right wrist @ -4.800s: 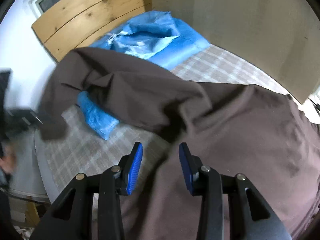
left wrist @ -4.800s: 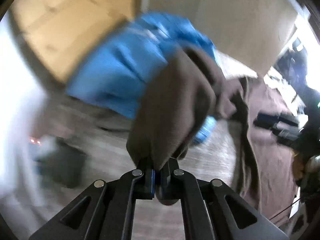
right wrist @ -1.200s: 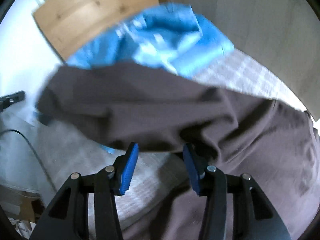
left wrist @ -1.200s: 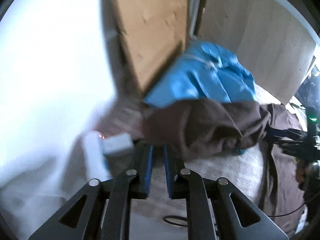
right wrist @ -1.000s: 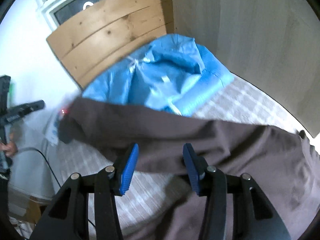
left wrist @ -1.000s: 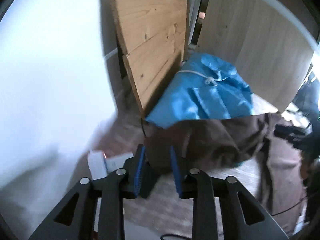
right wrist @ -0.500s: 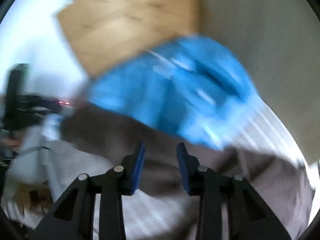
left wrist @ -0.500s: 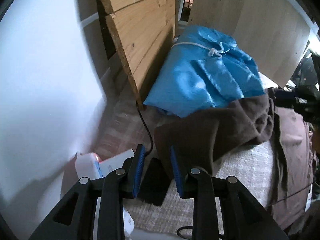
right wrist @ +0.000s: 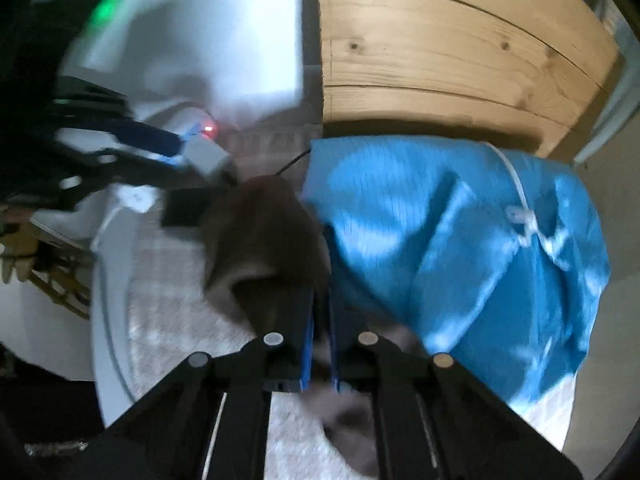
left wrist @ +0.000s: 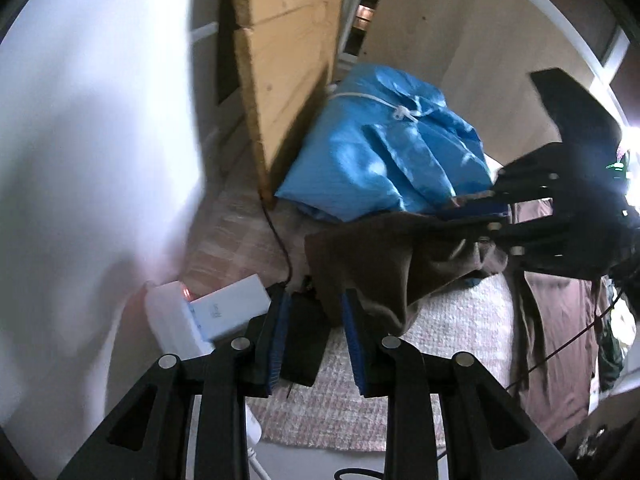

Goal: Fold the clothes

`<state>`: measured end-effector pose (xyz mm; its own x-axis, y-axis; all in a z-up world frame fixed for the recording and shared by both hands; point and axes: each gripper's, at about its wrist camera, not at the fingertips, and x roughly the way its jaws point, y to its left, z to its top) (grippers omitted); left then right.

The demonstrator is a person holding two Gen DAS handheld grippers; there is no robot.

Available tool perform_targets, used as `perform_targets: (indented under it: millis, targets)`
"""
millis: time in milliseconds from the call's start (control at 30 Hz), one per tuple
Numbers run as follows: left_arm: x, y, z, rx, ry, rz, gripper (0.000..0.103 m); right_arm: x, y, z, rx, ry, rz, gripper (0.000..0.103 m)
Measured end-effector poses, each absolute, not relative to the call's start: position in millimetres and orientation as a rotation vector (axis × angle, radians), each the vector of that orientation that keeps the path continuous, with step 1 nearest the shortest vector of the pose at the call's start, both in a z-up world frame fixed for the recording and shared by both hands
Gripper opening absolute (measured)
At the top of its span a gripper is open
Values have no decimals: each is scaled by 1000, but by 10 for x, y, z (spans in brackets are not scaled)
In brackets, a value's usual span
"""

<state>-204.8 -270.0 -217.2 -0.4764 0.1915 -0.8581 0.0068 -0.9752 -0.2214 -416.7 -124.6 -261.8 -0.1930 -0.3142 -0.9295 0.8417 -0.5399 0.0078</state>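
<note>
Across the lower middle of the left wrist view, the bed [left wrist: 460,320] is seen with its pale checked cover, and the brown garment [left wrist: 384,264] is draped over it, one end reaching toward the headboard [left wrist: 288,80] at the upper middle and the rest trailing down the right edge of the frame. A blue bag [left wrist: 380,152] is propped against the headboard, just behind the cloth.

Compared with a second ago, the garment's near end has been released by the left claw [left wrist: 314,320], whose jaws are now spread with only a corner of cloth lying between them; the right claw [right wrist: 320,320] has meanwhile been pressed together on the brown cloth beside the bag. A handover of the hold is suggested, likely so that a layer can be drawn across.

Little free room is left at the upper left of the bed: a white box [left wrist: 224,308], a black block [left wrist: 300,344] and a thin cable [left wrist: 276,232] are crowded beside the garment's edge. Open cover is found only toward the lower right.
</note>
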Motion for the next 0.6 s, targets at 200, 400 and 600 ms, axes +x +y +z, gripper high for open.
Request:
perform_targets:
  millis: [200, 400, 600]
  targets:
    - [-2101, -2654, -2274, -1577, -253, 2561, 27, -4168, -1285, -2587, 1238, 620, -1791, 7]
    - [-1972, -2629, -2263, -1594, -245, 2557, 27, -4222, -1611, -2621, 1195, 693, -1729, 29]
    - [-1841, -2682, -2198, -1592, -253, 2578, 27, -4377, -1984, -2918, 1239, 806, -1592, 39]
